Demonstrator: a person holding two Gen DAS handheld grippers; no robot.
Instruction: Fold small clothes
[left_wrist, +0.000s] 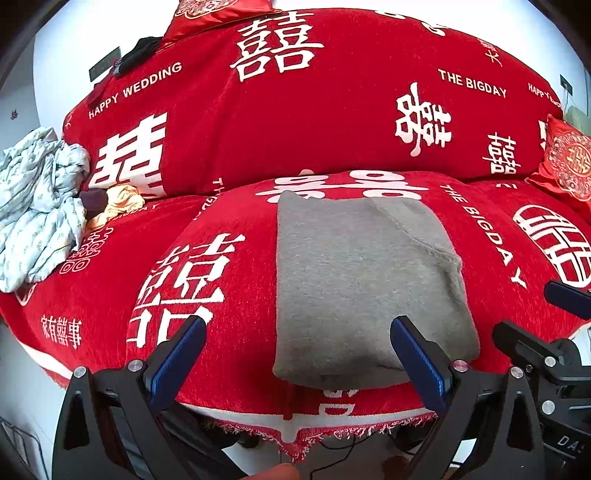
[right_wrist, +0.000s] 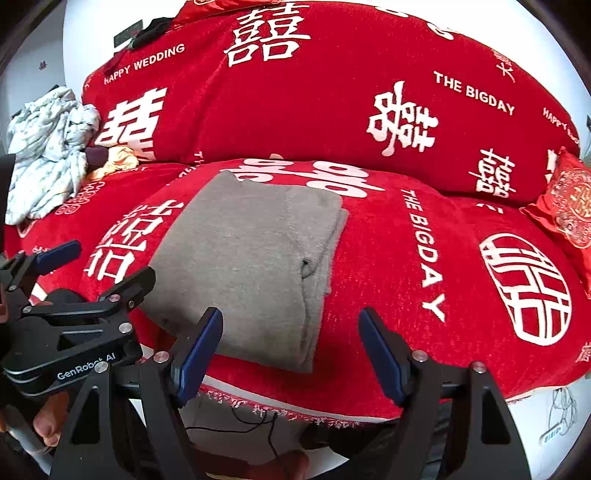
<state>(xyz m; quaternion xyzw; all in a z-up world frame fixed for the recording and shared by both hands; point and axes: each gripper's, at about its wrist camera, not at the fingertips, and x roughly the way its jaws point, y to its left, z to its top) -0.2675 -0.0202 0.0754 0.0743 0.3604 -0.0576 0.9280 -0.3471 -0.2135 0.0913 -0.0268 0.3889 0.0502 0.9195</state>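
Note:
A grey garment (left_wrist: 365, 280) lies folded into a rectangle on the red sofa seat (left_wrist: 229, 354), near its front edge; it also shows in the right wrist view (right_wrist: 251, 273). My left gripper (left_wrist: 299, 325) is open and empty, held just in front of the garment's near left corner. My right gripper (right_wrist: 290, 317) is open and empty, in front of the garment's near right edge. The right gripper shows at the right edge of the left wrist view (left_wrist: 539, 314). The left gripper shows at the left of the right wrist view (right_wrist: 110, 262).
A crumpled pale blue cloth (left_wrist: 37, 206) lies at the seat's left end with a yellow cloth (left_wrist: 122, 203) and a dark item (left_wrist: 94, 201) beside it. A red embroidered cushion (left_wrist: 569, 162) sits at the right. The red backrest (left_wrist: 295, 122) rises behind.

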